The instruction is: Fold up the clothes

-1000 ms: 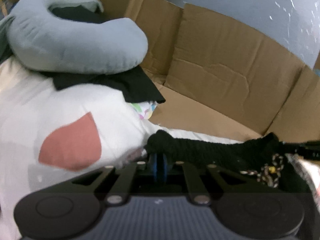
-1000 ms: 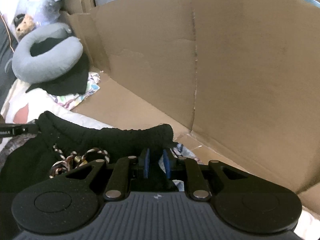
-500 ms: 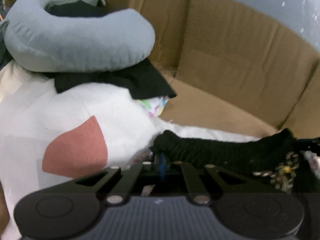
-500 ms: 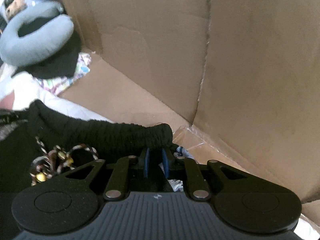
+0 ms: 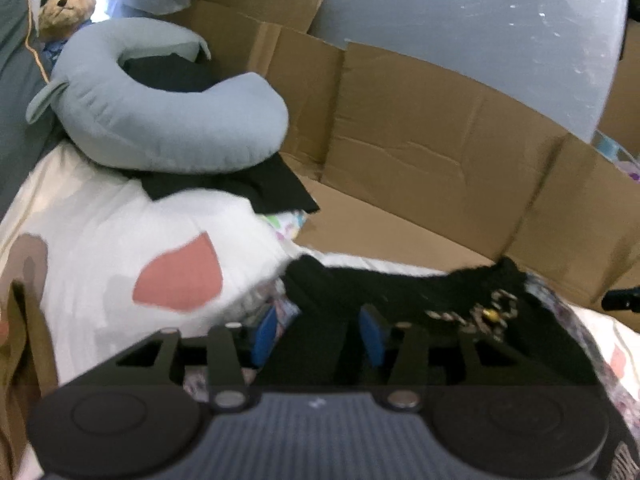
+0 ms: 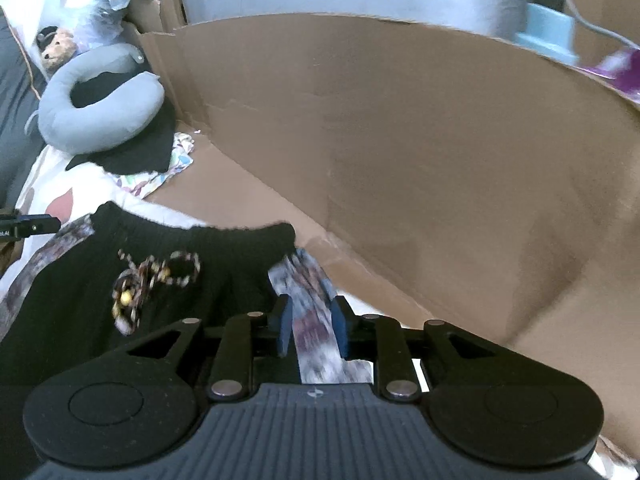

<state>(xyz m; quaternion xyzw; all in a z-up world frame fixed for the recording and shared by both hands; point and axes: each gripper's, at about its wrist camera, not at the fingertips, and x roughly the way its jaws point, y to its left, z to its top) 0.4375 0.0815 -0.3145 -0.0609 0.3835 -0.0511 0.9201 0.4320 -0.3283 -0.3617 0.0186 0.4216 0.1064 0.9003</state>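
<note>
Shorts (image 5: 400,292), black with an elastic waistband and a braided drawcord (image 6: 152,276), lie spread on a white bedcover (image 5: 100,240), waistband towards 12 o'clock; both tongs have just let go of that waistband, which they pinched a second ago; the left gripper (image 5: 320,334) now stands with its blue pads apart, black cloth lying loose between them; the right gripper (image 6: 310,330) is likewise apart, straddling a strip of patterned fabric (image 6: 308,304) at the garment's 3 o'clock corner. Judged from this, the waistband has been laid down and a fold or a fresh grasp comes next. Outward at 10 o'clock rests a grey neck pillow (image 5: 160,120) on dark cloth; a cardboard wall (image 6: 400,160) fills 12 to 3 o'clock. The left view alone shows the pink patch (image 5: 180,276) on the bedcover clearly; the right view alone shows the drawcord bow sharply, plus the left tool's tip (image 6: 32,224) at 9 o'clock.
</note>
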